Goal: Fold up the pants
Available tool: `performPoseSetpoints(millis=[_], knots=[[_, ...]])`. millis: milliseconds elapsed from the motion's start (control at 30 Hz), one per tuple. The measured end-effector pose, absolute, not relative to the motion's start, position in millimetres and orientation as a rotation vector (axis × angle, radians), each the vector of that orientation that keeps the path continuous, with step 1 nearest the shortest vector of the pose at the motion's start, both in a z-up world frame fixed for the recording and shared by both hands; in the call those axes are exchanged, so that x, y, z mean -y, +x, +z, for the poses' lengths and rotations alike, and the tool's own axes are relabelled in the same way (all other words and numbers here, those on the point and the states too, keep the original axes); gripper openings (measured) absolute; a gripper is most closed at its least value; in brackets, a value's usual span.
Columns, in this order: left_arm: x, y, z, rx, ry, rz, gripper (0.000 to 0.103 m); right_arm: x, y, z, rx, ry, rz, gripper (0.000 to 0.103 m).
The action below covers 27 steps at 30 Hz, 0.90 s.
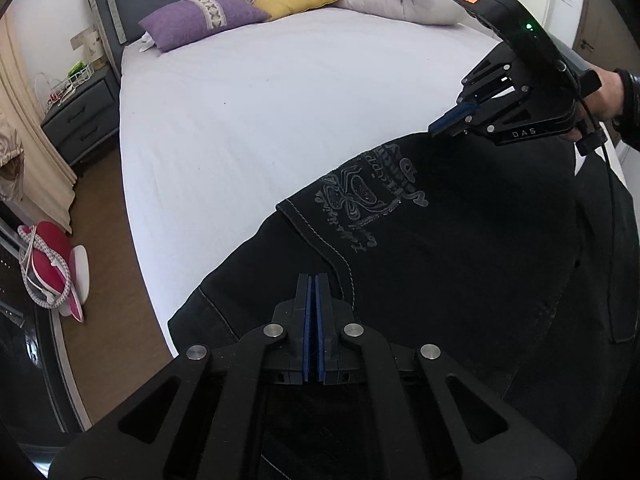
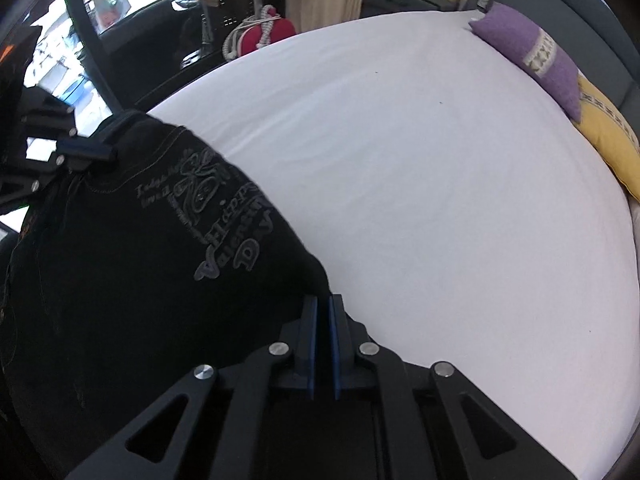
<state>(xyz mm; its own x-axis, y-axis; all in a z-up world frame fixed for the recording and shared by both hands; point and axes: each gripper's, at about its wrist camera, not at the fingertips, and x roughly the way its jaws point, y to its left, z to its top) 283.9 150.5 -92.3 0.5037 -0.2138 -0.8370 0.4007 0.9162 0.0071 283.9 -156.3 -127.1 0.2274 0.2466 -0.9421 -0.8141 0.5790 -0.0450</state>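
The white bed (image 1: 280, 120) fills the upper frames; the black pants (image 1: 460, 260) drape across the lower part, at the mattress edge. The left claw (image 1: 312, 280) and right claw (image 2: 323, 300) each pinch the pants' cloth. Judged step: grasping for a fold; next, both should lift together, evenly.

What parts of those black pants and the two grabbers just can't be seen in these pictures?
- Pants, both views: legs and hems cut off by the frame edges.
- Left gripper, left view: cloth between the jaws too dark to tell.
- Right gripper, right view: its own linkage hides the pants' edge below it.
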Motion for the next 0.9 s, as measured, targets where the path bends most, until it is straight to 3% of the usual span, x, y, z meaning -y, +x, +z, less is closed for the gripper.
performPoseSetpoints(millis=[267,333,367,400,433,467,500,533,567,700,800,833,867,900], knots=[[-176,333,-85,-1.016,0.144,-0.425,0.003,166,275,-119,-1.053,-0.549,0.829,0.008],[-175,350,-90,-1.056,0.164,-0.453,0.008,170,275,-118,-1.048,-0.518,0.823,0.01],[-173,357,-93,-1.067,0.191,-0.455,0.013,172,275,-117,-1.047,-0.495,0.826,0.013],[-172,362,-94,-1.074,0.211,-0.462,0.016,174,275,-116,-1.046,-0.476,0.837,0.026],[-171,367,-96,-1.086,0.221,-0.476,0.024,176,274,-114,-1.038,-0.469,0.839,0.042],[-169,372,-99,-1.102,0.226,-0.489,0.039,177,273,-113,-1.03,-0.464,0.841,0.048],[-168,378,-102,-1.111,0.236,-0.493,0.053,178,272,-111,-1.024,-0.458,0.849,0.051],[-168,380,-103,-1.115,0.24,-0.504,0.073,179,270,-109,-1.022,-0.454,0.857,0.051],[-168,382,-105,-1.121,0.236,-0.537,0.074,180,269,-107,-1.019,-0.45,0.863,0.051],[-172,392,-120,-1.211,0.21,-0.59,0.073,183,266,-100,-1.002,-0.447,0.878,0.051],[-176,400,-126,-1.23,0.194,-0.59,0.043,184,262,-100,-1.0,-0.453,0.891,0.051],[-177,402,-125,-1.23,0.181,-0.596,0.019,186,259,-101,-0.999,-0.455,0.892,0.05],[-176,403,-125,-1.231,0.185,-0.591,0.009,187,260,-101,-0.999,-0.458,0.891,0.05],[-172,401,-125,-1.222,0.232,-0.578,0.007,187,260,-101,-0.999,-0.459,0.891,0.05]])
